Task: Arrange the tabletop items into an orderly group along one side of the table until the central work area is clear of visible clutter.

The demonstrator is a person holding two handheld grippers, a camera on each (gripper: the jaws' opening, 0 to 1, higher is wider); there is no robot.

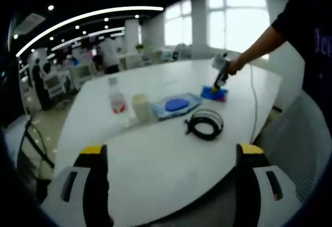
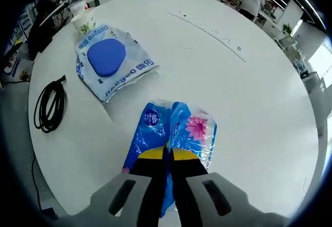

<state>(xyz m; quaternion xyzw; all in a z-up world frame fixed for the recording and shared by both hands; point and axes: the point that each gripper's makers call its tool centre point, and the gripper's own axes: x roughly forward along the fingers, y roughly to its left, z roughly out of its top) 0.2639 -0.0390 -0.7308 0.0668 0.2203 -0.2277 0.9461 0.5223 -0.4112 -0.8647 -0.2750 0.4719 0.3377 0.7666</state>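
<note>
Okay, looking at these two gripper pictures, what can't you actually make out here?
- Blue tissue pack, right gripper view: near end hidden under the shut right gripper.
- Bottle label, left gripper view: too small and blurred to read.
- Wipes pack print, right gripper view: upside down, too blurred to read.

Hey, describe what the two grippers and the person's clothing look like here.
The left gripper has two black jaws with yellow tips on pale grey housings. The right gripper matches: black jaws, yellow tips, grey body with dark slots. Across the table it appears as a light-coloured handheld unit. The person wears a dark short sleeve and a dark top with pale lettering.
</note>
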